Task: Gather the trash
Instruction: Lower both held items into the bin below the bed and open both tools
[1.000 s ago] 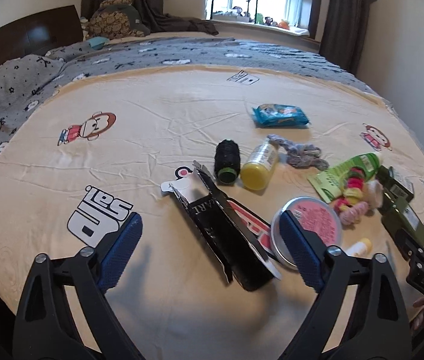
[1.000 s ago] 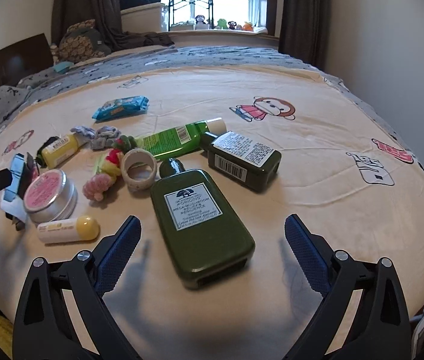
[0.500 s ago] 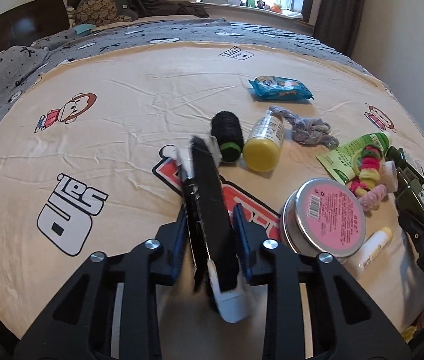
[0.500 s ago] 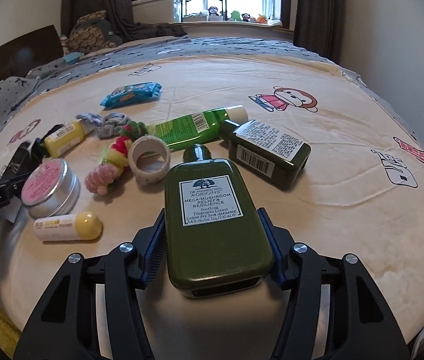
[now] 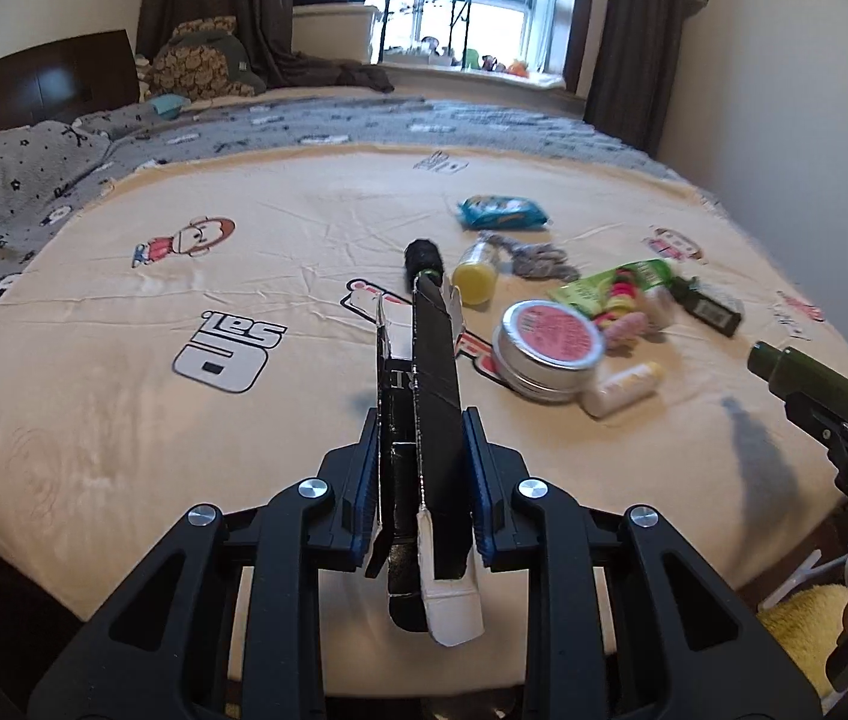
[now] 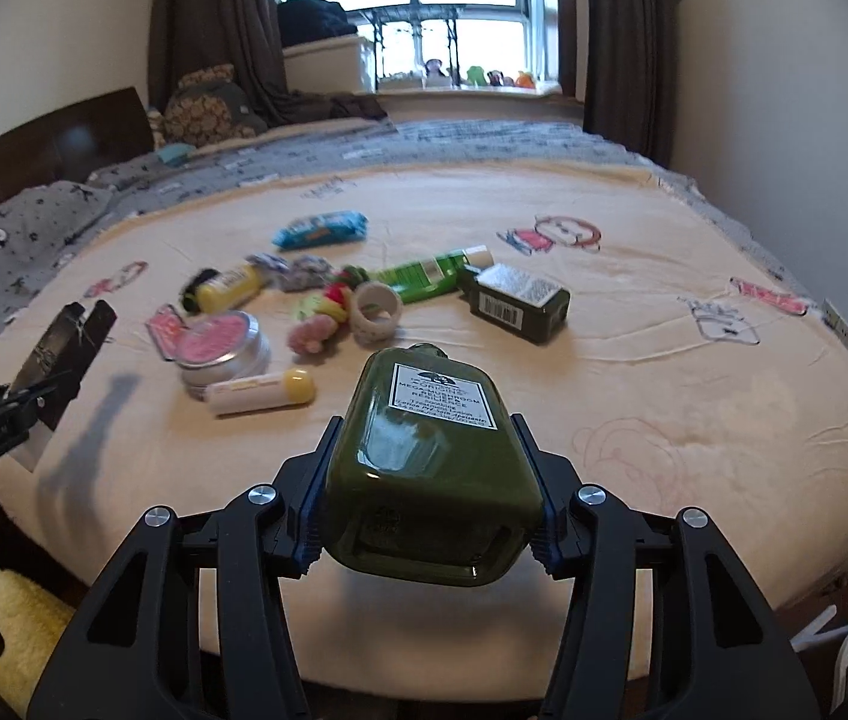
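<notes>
My left gripper (image 5: pixel 420 468) is shut on a flattened black cardboard box (image 5: pixel 424 384) and holds it above the cream bedspread (image 5: pixel 123 432). The box also shows in the right wrist view (image 6: pixel 60 354) at the left edge. My right gripper (image 6: pixel 427 480) is shut on a large dark green bottle (image 6: pixel 430 456) with a white label, lifted off the bed. That bottle shows in the left wrist view (image 5: pixel 808 381) at the right edge.
On the bed lie a pink-lidded tin (image 6: pixel 222 345), a white and yellow tube (image 6: pixel 261 390), a smaller green bottle (image 6: pixel 514 300), a green tube (image 6: pixel 430 273), a tape roll (image 6: pixel 377 315), a yellow bottle (image 6: pixel 225 288), hair ties (image 6: pixel 318 318) and a blue packet (image 6: pixel 321 229).
Both grippers went from open to shut, the left on the black box and the right on the green bottle. Both then lifted their loads off the bed and drew back.
</notes>
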Demonstrator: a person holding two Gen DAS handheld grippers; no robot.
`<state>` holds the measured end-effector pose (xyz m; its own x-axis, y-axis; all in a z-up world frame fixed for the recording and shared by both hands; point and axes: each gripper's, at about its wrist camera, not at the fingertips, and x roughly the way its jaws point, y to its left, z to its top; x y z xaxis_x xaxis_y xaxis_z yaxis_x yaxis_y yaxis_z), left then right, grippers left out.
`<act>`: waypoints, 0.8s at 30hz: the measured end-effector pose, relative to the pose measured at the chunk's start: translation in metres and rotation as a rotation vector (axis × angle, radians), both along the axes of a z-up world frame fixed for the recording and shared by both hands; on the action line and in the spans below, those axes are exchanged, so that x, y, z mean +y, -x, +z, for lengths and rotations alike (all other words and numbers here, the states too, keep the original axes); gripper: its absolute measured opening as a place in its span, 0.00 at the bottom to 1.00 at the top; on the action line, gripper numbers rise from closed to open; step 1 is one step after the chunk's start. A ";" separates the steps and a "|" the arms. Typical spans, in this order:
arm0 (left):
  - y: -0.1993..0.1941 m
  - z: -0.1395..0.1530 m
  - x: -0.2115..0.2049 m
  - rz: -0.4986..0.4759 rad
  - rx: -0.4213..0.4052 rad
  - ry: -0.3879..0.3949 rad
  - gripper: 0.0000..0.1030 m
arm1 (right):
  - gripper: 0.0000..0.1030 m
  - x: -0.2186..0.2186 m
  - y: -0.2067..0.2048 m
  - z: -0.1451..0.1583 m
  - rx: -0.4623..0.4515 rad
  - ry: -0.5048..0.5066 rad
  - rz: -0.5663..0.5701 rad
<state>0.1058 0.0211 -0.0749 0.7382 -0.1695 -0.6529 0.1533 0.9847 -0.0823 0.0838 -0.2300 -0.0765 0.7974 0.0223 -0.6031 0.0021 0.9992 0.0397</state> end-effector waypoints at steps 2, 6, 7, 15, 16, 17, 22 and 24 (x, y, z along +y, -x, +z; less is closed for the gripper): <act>0.021 0.008 -0.001 -0.014 -0.027 0.011 0.23 | 0.52 0.008 0.016 0.009 -0.018 0.008 0.032; 0.057 0.016 -0.007 -0.062 -0.056 0.022 0.23 | 0.52 0.023 0.046 0.014 -0.025 0.008 0.099; 0.066 0.017 -0.009 -0.080 -0.057 0.020 0.23 | 0.52 0.028 0.053 0.013 -0.018 0.006 0.118; 0.099 -0.003 -0.020 -0.201 0.040 0.060 0.23 | 0.52 0.048 0.087 -0.010 0.077 -0.038 0.181; 0.101 -0.007 -0.021 -0.208 0.053 0.064 0.23 | 0.52 0.048 0.090 -0.014 0.097 -0.045 0.185; 0.105 -0.011 -0.023 -0.214 0.064 0.060 0.23 | 0.52 0.049 0.091 -0.018 0.112 -0.048 0.189; 0.122 -0.043 -0.029 -0.250 0.146 0.025 0.23 | 0.52 0.050 0.100 -0.043 0.215 -0.073 0.206; 0.124 -0.058 -0.031 -0.266 0.194 0.007 0.23 | 0.52 0.051 0.101 -0.054 0.256 -0.083 0.211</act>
